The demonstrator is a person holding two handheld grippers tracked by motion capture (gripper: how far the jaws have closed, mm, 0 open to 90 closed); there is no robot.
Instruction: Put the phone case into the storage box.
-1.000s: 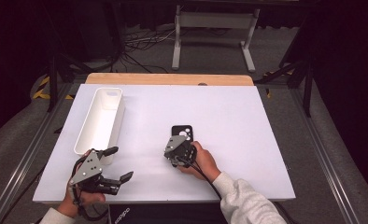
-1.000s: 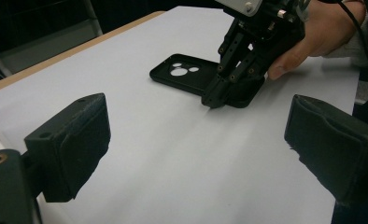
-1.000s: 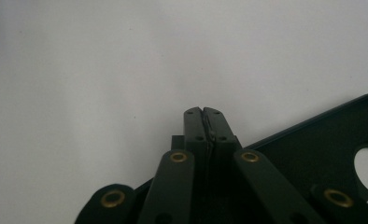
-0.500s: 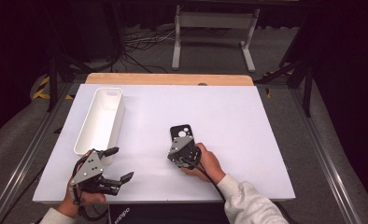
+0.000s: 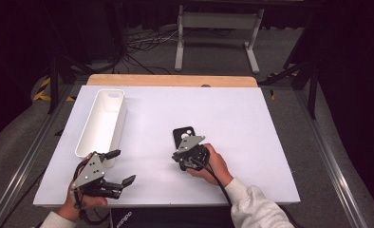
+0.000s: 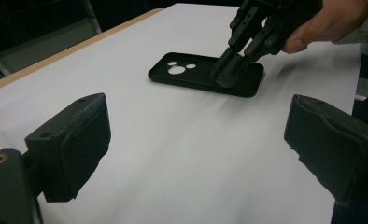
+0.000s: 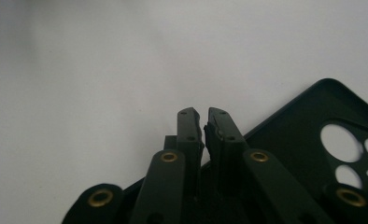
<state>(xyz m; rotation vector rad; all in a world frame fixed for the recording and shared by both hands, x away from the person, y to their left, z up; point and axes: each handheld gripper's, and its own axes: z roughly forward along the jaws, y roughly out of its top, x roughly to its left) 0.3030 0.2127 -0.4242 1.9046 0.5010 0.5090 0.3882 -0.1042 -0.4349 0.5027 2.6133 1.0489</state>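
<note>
The black plastic phone case point(image 5: 183, 135) with round camera holes lies flat on the white table point(image 5: 251, 142), a little to the right of the table's middle. In the high view the right gripper point(image 5: 189, 153) is at the near end of this case, and the person's right hand point(image 5: 212, 164) holds it from behind. In the left gripper view the jaws of the right gripper come down on the end of the case point(image 6: 205, 73) that is away from the camera holes, at its edge. In the right gripper view the two jaws stand almost together, with only a thin slit between them; they have just been opening a little. The edge of the case point(image 7: 313, 126) lies at the slit, but I cannot tell if the pads still press it.

The left gripper point(image 5: 116, 173) is near the front left corner of the table, well apart from the case, with its jaws wide and nothing between them. The long white plastic bin point(image 5: 102, 123) stands just beyond it.
</note>
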